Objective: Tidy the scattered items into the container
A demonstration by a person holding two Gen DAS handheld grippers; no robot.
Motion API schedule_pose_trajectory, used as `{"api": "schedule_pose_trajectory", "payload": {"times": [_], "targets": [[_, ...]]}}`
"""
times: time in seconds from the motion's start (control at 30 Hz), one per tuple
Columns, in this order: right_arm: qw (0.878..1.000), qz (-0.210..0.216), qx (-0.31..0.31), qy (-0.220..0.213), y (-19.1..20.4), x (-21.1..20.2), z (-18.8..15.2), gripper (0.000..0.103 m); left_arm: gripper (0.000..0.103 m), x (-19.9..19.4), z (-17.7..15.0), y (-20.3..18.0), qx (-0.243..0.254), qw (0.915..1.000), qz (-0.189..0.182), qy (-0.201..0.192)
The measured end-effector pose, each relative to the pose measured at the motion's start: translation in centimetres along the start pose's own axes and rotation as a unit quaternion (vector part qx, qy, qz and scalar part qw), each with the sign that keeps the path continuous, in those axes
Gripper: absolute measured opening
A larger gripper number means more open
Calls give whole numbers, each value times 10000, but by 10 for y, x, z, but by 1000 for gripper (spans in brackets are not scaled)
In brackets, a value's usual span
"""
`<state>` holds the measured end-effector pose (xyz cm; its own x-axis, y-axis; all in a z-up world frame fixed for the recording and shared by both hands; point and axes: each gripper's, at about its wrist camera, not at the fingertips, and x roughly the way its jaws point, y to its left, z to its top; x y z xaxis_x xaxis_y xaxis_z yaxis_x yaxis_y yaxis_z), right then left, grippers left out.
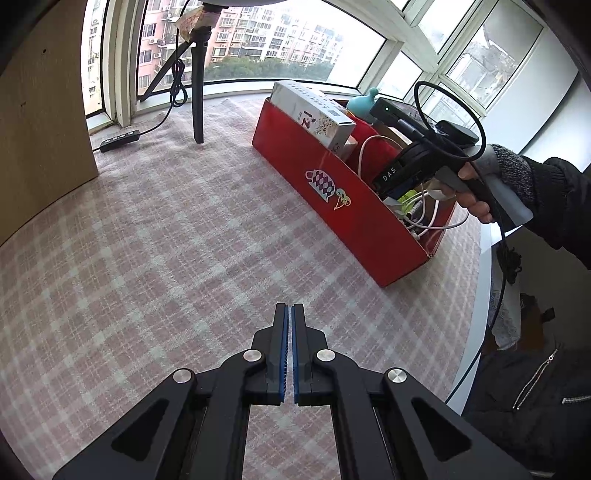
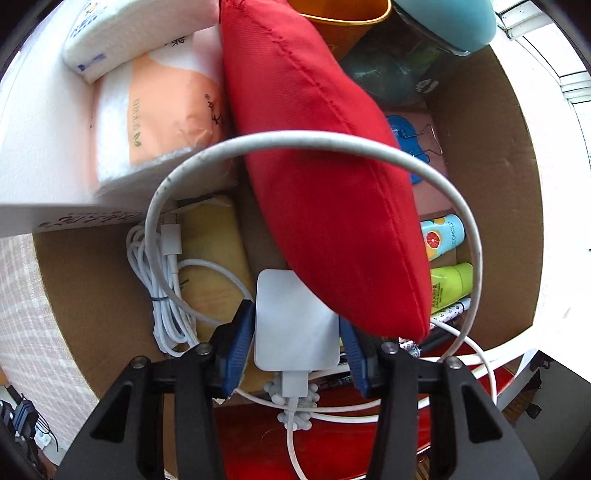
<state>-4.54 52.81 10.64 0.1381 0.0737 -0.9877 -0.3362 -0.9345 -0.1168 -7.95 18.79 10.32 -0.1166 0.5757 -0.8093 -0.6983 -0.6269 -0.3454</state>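
A red cardboard box [image 1: 332,206] stands on the pink checked tablecloth [image 1: 147,240], packed with items. My left gripper [image 1: 290,314] hovers over the cloth in front of the box, shut with nothing between its pads. A hand [image 1: 474,192] holds the right gripper above the box's near end. In the right wrist view, my right gripper [image 2: 295,314] points down into the box [image 2: 491,184], its blue pads pressed against both sides of a white charger [image 2: 295,325]. The charger's white cable [image 2: 295,142] loops over a red pouch [image 2: 325,184].
Inside the box lie a tissue pack [image 2: 159,122], a coiled white cable [image 2: 166,295], small tubes [image 2: 443,236] and a blue-lidded jar [image 2: 443,22]. A tripod leg [image 1: 197,92] and a black inline switch [image 1: 120,139] sit at the back left. The table edge [image 1: 476,314] runs on the right.
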Motion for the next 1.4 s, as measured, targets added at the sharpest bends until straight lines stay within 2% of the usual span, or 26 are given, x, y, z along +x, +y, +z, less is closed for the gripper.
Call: {"api": "schedule_pose_trajectory", "payload": {"times": [0.1, 0.37, 0.5, 0.7, 0.93, 1.07, 1.13, 1.17, 1.23, 1.27, 1.33, 1.4], "targets": [[9999, 54, -21, -150, 2, -17, -10, 45, 0, 0, 1, -1, 7, 10000, -17, 2], [9962, 623, -78, -611, 18, -66, -36, 45, 0, -2, 3, -8, 81, 9999, -102, -29], [9928, 950, 1, -723, 24, -66, -45, 45, 0, -4, 1, -9, 86, 9999, -111, -48], [9874, 1177, 11, -1059, 23, -70, -58, 45, 0, -6, -1, -4, 18, 10000, -66, -50], [9892, 1152, -268, -868, 35, -89, -73, 51, 0, -8, 1, -10, 81, 9999, -55, -68], [9863, 1310, -406, -914, 39, -123, -91, 54, 0, -11, 1, -13, 96, 9999, 16, -75], [9844, 1402, -492, -942, 41, -142, -105, 54, 5, -14, 0, -16, 85, 9999, 80, -93], [9826, 1498, -529, -960, 47, -163, -125, 54, 6, -16, 0, -18, 79, 9998, 118, -102], [9768, 1719, -617, -1116, -5, -141, -94, 54, 6, -19, 0, -24, 86, 9997, 198, -112], [9736, 1802, -617, -1257, -25, -131, -96, 54, 6, -21, 0, -27, 92, 9996, 232, -117], [9667, 1977, -527, -1538, -22, -122, -103, 54, 6, -22, 1, -34, 81, 9994, 310, -119], [9638, 1995, -367, -1731, -25, -109, -49, 54, 6, -23, 3, -42, 65, 9992, 386, -113]]}}
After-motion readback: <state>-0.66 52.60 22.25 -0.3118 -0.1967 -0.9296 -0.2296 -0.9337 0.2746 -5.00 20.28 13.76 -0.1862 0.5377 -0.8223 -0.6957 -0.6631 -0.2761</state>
